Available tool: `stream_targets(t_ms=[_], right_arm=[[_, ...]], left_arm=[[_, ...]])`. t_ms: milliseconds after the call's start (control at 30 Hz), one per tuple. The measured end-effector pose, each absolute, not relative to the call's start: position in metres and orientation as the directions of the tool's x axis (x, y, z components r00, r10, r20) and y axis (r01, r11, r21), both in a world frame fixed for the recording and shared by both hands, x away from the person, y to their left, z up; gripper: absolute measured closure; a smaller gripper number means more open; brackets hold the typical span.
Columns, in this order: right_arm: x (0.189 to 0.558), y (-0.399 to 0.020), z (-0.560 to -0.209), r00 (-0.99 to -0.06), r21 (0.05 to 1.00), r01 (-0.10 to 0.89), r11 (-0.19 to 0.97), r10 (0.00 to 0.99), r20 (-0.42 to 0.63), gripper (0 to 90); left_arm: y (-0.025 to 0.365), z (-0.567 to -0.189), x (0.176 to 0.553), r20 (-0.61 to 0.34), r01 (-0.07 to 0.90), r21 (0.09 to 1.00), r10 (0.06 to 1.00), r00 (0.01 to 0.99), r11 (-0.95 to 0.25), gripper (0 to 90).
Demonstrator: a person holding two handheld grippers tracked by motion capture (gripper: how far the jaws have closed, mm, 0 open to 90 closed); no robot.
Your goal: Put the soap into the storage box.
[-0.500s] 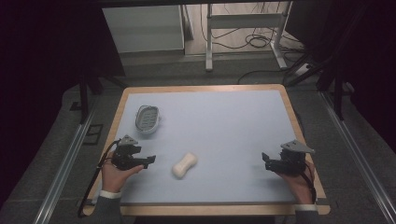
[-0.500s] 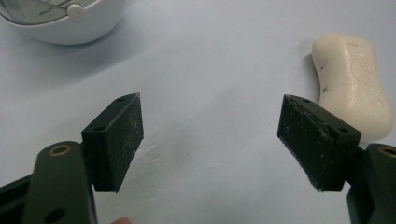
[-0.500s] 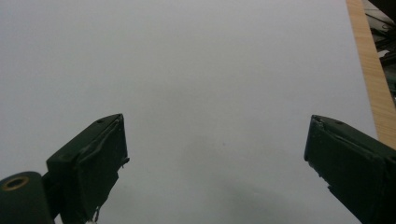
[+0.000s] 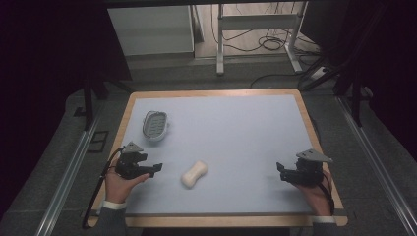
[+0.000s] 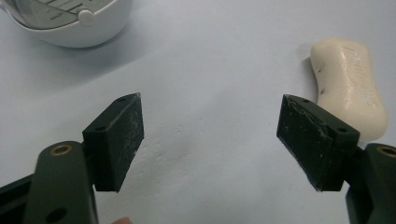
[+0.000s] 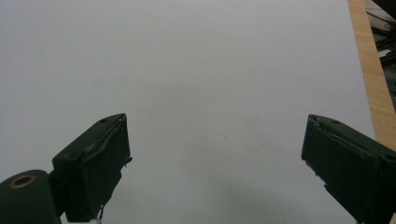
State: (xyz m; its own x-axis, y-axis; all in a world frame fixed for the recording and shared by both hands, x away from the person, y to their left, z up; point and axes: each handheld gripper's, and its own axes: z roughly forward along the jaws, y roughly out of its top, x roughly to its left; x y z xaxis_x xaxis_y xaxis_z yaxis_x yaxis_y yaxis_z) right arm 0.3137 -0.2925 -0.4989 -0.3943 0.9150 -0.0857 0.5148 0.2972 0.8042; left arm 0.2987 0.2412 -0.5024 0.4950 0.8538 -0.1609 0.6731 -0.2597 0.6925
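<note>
A cream bar of soap (image 4: 193, 173) lies on the pale blue mat near the front middle; in the left gripper view the soap (image 5: 349, 86) sits just beyond the right jaw. A white soap dish (image 4: 155, 124) with a ribbed insert stands at the back left, and the dish (image 5: 70, 21) reaches the top left corner of the left gripper view. My left gripper (image 4: 156, 168) is open, low over the mat, just left of the soap, with nothing between its jaws (image 5: 210, 135). My right gripper (image 4: 280, 172) is open over bare mat at the front right (image 6: 215, 154).
The mat (image 4: 236, 132) covers a wooden table whose edge (image 6: 371, 70) runs along the right side. Beyond the table's far edge a white cabinet (image 4: 150, 29), a metal stand and cables (image 4: 265, 42) rest on the floor.
Both hands hold nearly the same places; the left gripper has edged slightly toward the soap.
</note>
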Motion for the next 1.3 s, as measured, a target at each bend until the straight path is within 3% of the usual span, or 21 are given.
stream_targets(t_ms=[567, 1300], right_arm=[[0.312, -0.296, -0.501, -0.410, 0.803, 0.521, 0.291, 0.910, -0.064, 7.7], [0.310, -0.298, -0.501, -0.397, 0.792, 0.530, 0.304, 0.914, -0.086, 7.9]], left_arm=[[0.229, -0.475, 0.296, -0.122, 0.658, 0.704, 0.868, 0.481, -0.265, 23.0], [0.207, -0.449, 0.300, -0.105, 0.629, 0.699, 0.821, 0.561, -0.340, 23.4]])
